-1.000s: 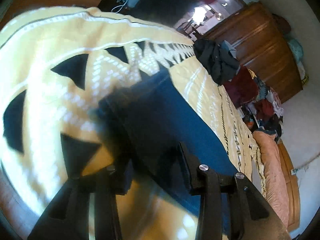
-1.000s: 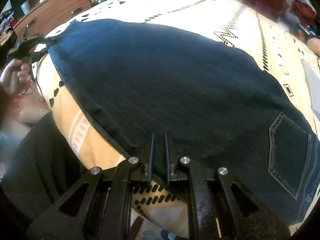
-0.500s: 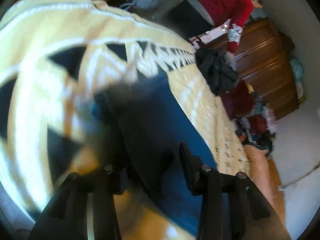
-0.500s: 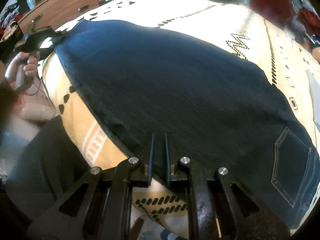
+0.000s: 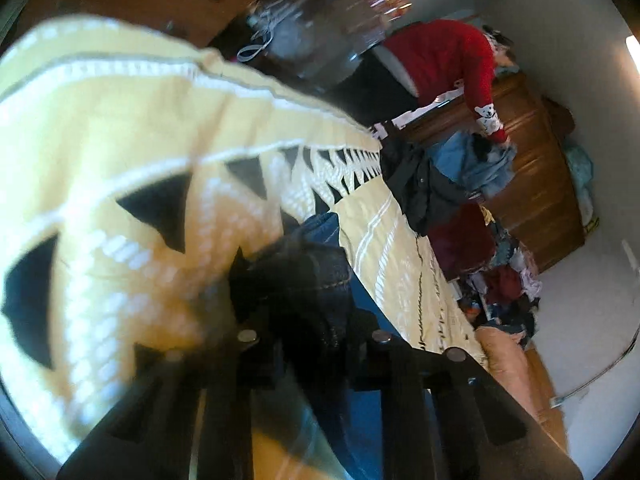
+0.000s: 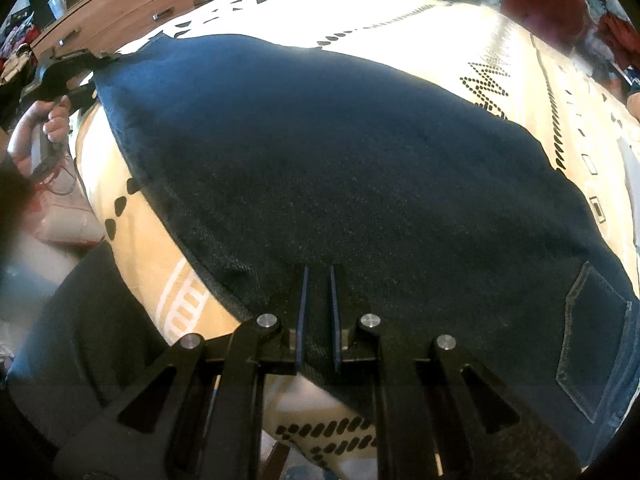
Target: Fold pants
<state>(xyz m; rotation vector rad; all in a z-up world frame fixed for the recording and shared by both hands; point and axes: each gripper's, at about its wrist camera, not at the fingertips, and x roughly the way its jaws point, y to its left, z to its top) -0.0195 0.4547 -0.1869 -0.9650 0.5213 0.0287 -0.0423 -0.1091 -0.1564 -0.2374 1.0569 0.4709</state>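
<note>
Dark blue jeans [image 6: 340, 152] lie spread flat on a yellow patterned bedspread [image 6: 460, 44], a back pocket [image 6: 596, 340] at the right. My right gripper [image 6: 318, 276] is shut on the near edge of the jeans, denim pinched between its fingers. My left gripper [image 5: 308, 300] is shut on the hem end of the jeans [image 5: 304, 264], bunched and lifted off the bedspread [image 5: 120, 128]. In the right wrist view the left gripper [image 6: 68, 70] shows at the far left, holding the leg end.
A person in a red top [image 5: 444, 56] stands at a wooden dresser [image 5: 536, 184]. A pile of dark clothes [image 5: 420, 184] sits on the bed's far edge, more clothes [image 5: 504, 276] on the floor. A drawer chest [image 6: 116, 4] stands behind the bed.
My left gripper has lifted and swung with the hem, which now bunches higher between its fingers. My right gripper holds the same edge; the jeans look slightly tauter.
</note>
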